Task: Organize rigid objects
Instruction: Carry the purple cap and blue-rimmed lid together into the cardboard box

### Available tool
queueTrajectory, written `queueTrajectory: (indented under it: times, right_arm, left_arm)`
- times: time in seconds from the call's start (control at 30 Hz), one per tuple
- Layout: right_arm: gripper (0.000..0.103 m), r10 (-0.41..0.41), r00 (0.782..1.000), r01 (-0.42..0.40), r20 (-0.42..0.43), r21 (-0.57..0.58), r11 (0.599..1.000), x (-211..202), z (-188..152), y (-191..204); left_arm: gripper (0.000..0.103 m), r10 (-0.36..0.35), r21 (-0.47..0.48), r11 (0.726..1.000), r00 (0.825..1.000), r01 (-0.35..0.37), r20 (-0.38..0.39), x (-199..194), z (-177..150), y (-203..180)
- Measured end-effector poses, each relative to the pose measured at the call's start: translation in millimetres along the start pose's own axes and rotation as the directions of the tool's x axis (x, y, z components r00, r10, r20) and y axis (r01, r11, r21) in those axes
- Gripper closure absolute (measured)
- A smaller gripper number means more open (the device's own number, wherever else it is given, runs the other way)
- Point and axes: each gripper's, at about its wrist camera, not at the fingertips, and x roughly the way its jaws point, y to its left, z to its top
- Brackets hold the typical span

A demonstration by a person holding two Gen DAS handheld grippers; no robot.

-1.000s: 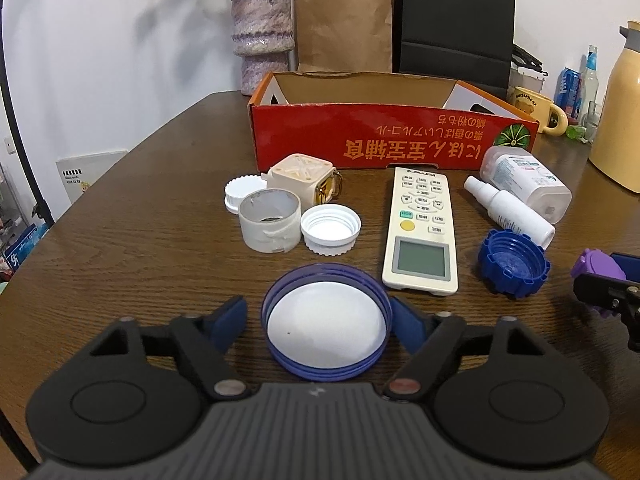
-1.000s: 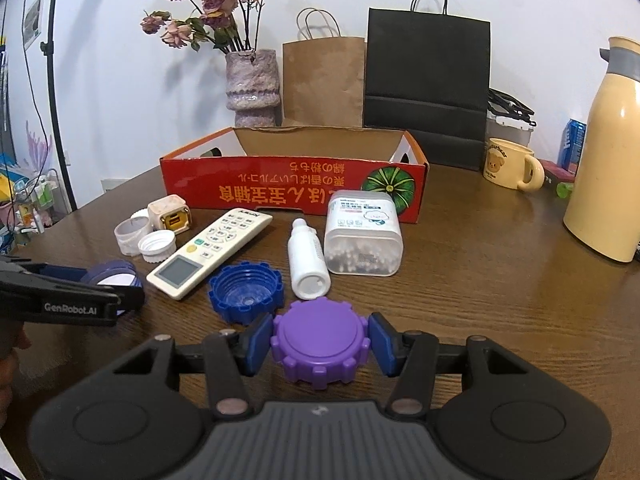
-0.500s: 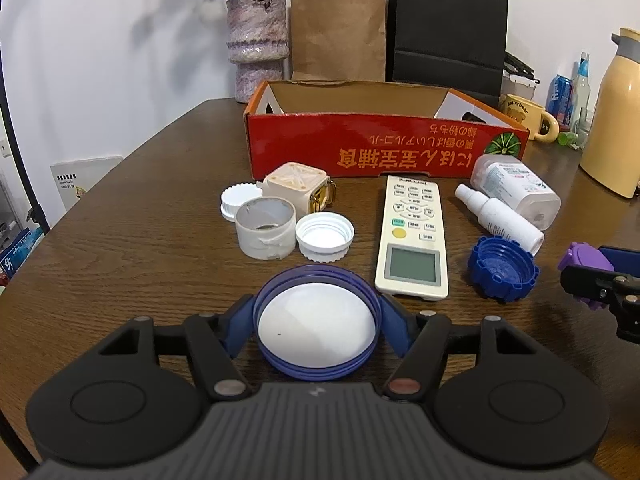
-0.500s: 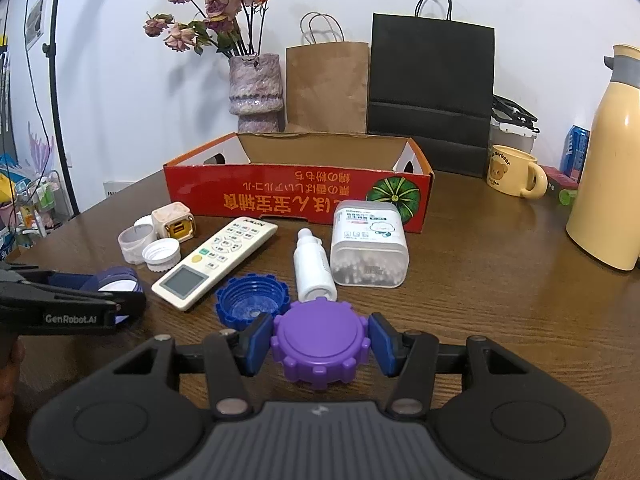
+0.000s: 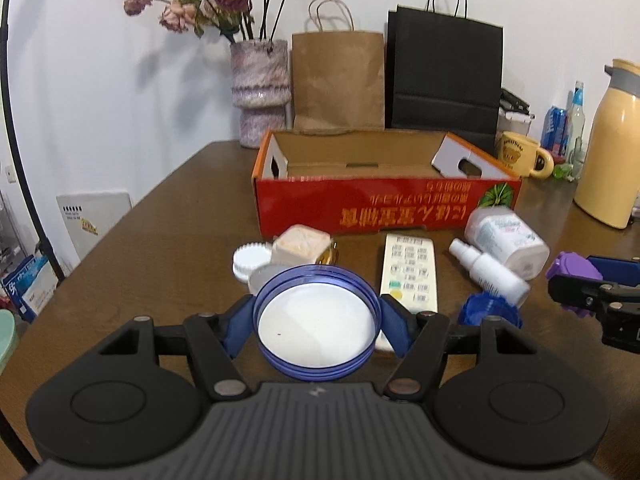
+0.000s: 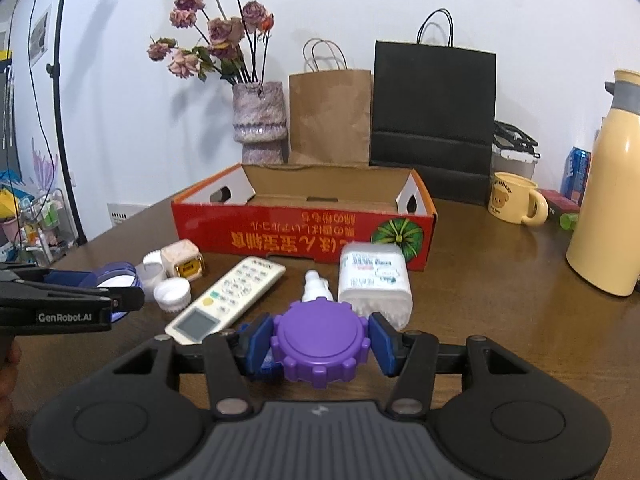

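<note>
Red cardboard box (image 5: 384, 204), printed characters inverted, pumpkin emblem: ahead of both jaws, now viewed from higher than a second ago. White remote (image 6: 228, 298), flat: beyond the jaws. Left gripper (image 5: 317, 322), marked GenRobot.AI: clamped on round blue lid (image 5: 316, 320), white-lined, lifted since earlier. Right gripper (image 6: 320, 346): clamped on purple cogged cap (image 6: 320, 342), likewise raised.
</note>
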Motion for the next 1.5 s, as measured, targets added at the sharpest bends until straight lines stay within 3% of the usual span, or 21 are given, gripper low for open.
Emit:
queueTrajectory:
  times: [0.77, 1.5]
  right_arm:
    - [0.051, 0.008, 0.993, -0.006, 0.122, -0.015, 1.000, 16, 66, 1]
    - [0.051, 0.018, 0.987, -0.018, 0.158, -0.005, 1.000, 82, 115, -15]
  left_arm:
    - [0.035, -0.020, 0.009, 1.000, 0.993, 0.019, 0.114, 17, 67, -13]
    - [0.035, -0.005, -0.024, 1.000, 0.989, 0.008, 0.148, 73, 119, -25]
